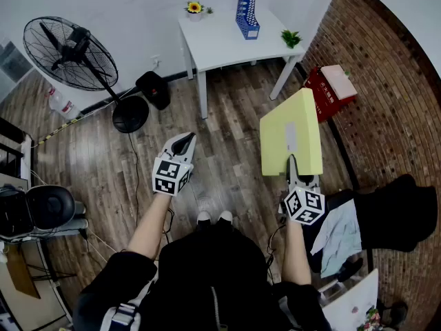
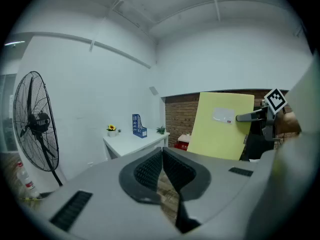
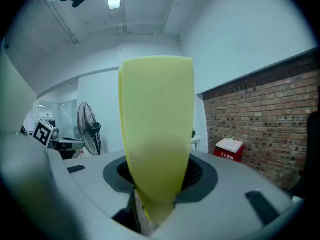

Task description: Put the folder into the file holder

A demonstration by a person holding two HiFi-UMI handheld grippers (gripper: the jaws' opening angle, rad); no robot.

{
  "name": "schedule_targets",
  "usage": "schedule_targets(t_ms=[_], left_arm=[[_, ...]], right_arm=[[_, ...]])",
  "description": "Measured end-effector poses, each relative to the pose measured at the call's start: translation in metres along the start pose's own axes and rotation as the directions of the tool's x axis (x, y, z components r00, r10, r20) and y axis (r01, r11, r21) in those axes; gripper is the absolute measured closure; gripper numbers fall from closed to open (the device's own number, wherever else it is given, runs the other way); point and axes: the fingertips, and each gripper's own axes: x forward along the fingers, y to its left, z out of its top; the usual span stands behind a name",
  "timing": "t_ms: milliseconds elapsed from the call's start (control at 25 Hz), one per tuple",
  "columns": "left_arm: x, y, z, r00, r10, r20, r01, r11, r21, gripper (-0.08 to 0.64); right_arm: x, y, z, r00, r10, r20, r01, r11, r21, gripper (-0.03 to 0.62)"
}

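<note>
So, our right gripper (image 1: 293, 165) clamps the yellow folder (image 1: 291, 131), up at 1 o'clock; our left gripper (image 1: 183, 143) sits closed, empty. The file holder (image 1: 247, 12) stands well apart at 12 o'clock, so we judge carrying and inserting are both left.

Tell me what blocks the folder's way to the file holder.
Nothing visible. The right gripper holds the folder over the floor; the file holder stands on the table ahead, flower and plant off to its sides.
</note>
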Motion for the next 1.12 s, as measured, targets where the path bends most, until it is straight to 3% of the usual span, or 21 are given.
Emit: schedule_targets(t_ms=[720,1120], left_arm=[[0.034,-0.013,0.008,0.998,0.06,-0.007,-0.06,0.998,0.007,0.531],[0.1,-0.005,0.012,0.999,0.046,-0.011,-0.046,0.999,-0.008,0.531]], right_arm=[[0.031,-0.03,0.006,0.998,0.051,-0.022,-0.052,0.998,-0.043,0.422],[0.08,-0.055,0.016,0.998,0.061,-0.028,-0.062,0.997,-0.039,0.422]])
